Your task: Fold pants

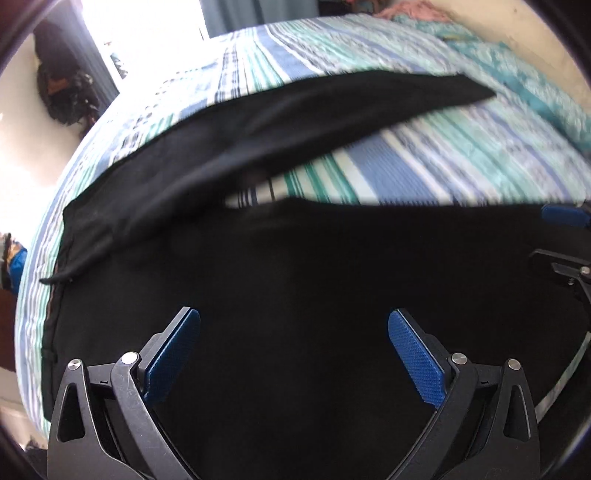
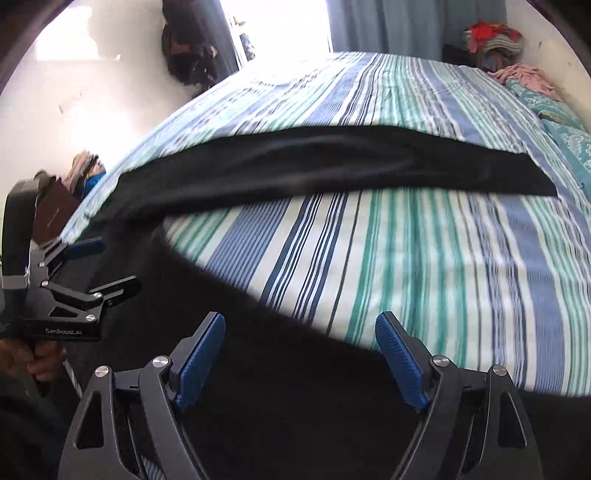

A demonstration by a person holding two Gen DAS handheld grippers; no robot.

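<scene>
Black cloth fills the lower part of both wrist views: the pants [image 1: 295, 280] lie spread on the bed, with the broad dark body of the garment nearest the cameras and one long leg [image 2: 332, 166] stretched across the sheet farther off. In the left wrist view that leg runs from the waist end at the left edge of the bed up toward the right, its cuff resting flat on the stripes; a wedge of bare sheet shows between it and the nearer mass of fabric. A thin cord [image 1: 59, 277] trails off the waist end toward the left.

The left gripper [image 1: 294, 325] hangs directly above the near cloth, its blue pads [image 1: 413, 360] spread wide apart with nothing between them; whether they touch the fabric below cannot be told. The right gripper [image 2: 300, 326] is likewise spread wide and holds nothing, its left finger over the black fabric and its right finger over the striped sheet, so it straddles the curved edge of the garment.

The striped sheet [image 2: 424, 266], in blue, teal and white, covers the bed [image 1: 332, 40]. In the right wrist view the left gripper shows at the left edge, gripped by a hand [image 2: 31, 360]. Blue curtains [image 2: 417, 26] hang behind the bed, and a heap of clothes [image 2: 493, 35] sits in the far right corner.
</scene>
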